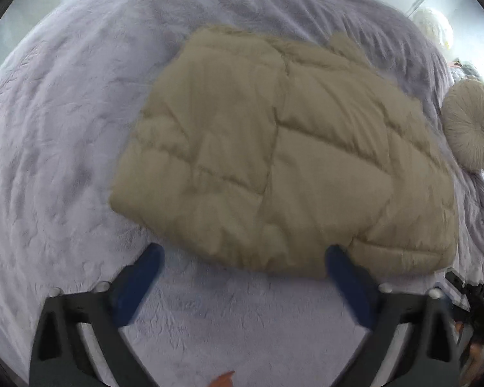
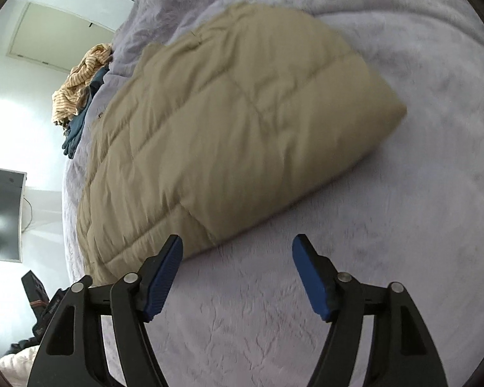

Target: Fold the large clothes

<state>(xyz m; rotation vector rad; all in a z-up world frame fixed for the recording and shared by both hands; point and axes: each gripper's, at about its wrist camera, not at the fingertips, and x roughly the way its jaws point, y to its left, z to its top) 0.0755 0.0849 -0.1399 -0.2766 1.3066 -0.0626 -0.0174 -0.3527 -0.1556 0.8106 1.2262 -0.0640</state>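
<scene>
A beige quilted puffer garment (image 1: 274, 154) lies folded into a thick block on the lilac bed cover (image 1: 64, 129). My left gripper (image 1: 242, 254) is open and empty, hovering just short of the garment's near edge, its right finger (image 1: 345, 277) overlapping that edge. In the right wrist view the same garment (image 2: 235, 122) lies ahead and to the left on the cover (image 2: 419, 209). My right gripper (image 2: 237, 245) is open and empty, close to the garment's near corner.
A round cream cushion (image 1: 471, 125) sits at the bed's right edge. A pile of striped and teal clothes (image 2: 80, 84) lies at the far end of the bed. A dark screen (image 2: 3, 213) hangs on the wall beyond.
</scene>
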